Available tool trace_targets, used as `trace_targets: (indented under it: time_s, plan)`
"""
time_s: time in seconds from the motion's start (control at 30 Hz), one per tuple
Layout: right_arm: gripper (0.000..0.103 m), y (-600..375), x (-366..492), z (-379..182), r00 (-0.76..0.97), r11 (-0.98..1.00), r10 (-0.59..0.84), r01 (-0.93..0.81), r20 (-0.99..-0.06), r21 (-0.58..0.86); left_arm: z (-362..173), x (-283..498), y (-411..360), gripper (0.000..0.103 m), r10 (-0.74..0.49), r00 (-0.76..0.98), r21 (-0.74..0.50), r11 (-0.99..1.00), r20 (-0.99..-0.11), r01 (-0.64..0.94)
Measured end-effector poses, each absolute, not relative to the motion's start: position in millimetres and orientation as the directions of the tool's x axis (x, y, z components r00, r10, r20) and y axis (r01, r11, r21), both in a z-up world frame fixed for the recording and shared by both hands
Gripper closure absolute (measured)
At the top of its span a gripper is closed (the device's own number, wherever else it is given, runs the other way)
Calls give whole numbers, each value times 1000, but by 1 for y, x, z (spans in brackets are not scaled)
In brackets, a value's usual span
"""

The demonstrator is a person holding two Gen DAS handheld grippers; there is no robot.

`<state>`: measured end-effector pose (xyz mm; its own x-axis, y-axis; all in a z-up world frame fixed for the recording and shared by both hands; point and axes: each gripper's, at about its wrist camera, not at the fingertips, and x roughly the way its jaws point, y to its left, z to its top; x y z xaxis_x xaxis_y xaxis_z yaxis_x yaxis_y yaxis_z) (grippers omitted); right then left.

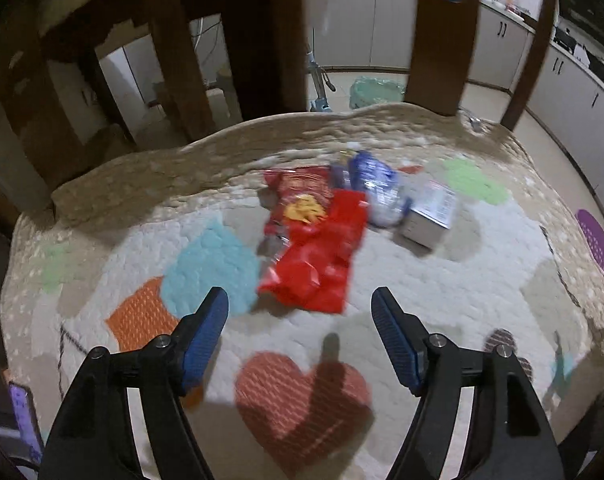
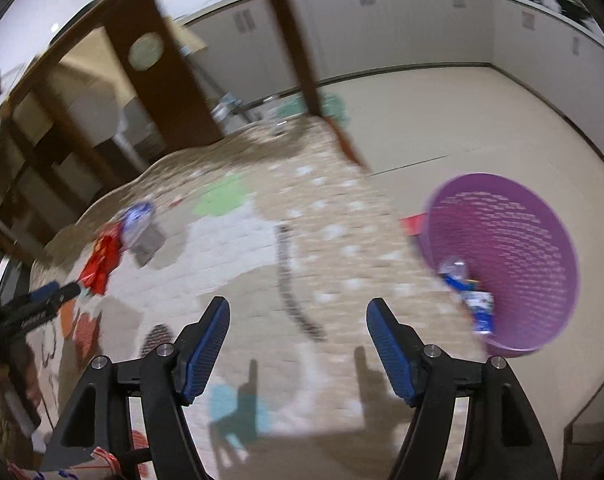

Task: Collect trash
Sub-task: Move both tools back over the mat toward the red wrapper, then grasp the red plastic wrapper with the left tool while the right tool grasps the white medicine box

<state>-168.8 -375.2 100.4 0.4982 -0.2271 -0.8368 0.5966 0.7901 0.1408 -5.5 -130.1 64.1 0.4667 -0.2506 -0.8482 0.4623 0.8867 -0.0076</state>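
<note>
A pile of trash lies on the patterned rug [image 1: 442, 280]: a red wrapper [image 1: 322, 264], a red snack bag [image 1: 298, 196], a blue-white plastic bag [image 1: 378, 184] and a small grey box [image 1: 430, 214]. My left gripper [image 1: 300, 308] is open and empty, just short of the red wrapper. My right gripper [image 2: 298, 316] is open and empty above the rug [image 2: 342, 240]. To its right a purple basket [image 2: 534, 248] holds blue-white trash [image 2: 474, 296]. The pile [image 2: 102, 256] and the left gripper [image 2: 56, 294] show at the right view's left.
Dark wooden chair and table legs [image 1: 442, 40] stand along the rug's far edge. A mint-green item [image 1: 376, 90] lies on the floor behind. White cabinets [image 2: 422, 24] line the walls. A phone [image 1: 24, 416] lies at the rug's near left. The purple basket's edge [image 1: 596, 240] shows at the right.
</note>
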Motion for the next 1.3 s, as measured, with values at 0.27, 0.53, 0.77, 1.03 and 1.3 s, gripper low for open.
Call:
trace_targets:
  time_s: [0.27, 0.53, 0.77, 1.03, 1.3]
  plan:
    - [28, -340, -117, 79, 490, 847, -142, 509, -860, 149, 34, 28, -163, 30, -283, 409, 0, 823, -867, 568]
    - [27, -319, -62, 64, 488, 875, -74, 451, -870, 179, 27, 6, -148, 57, -357, 299, -156, 832, -885, 532]
    - [27, -307, 5, 43, 480, 874, -15, 433, -877, 222, 36, -33, -103, 57, -390, 289, -230, 856, -874, 463]
    - [27, -308, 61, 19, 430, 833, -40, 513, -902, 208, 23, -31, -97, 53, -362, 290, -218, 877, -886, 428]
    - [39, -298, 66, 12, 379, 872, -116, 482, -918, 89, 21, -34, -114, 42, -315, 367, -132, 886, -875, 445]
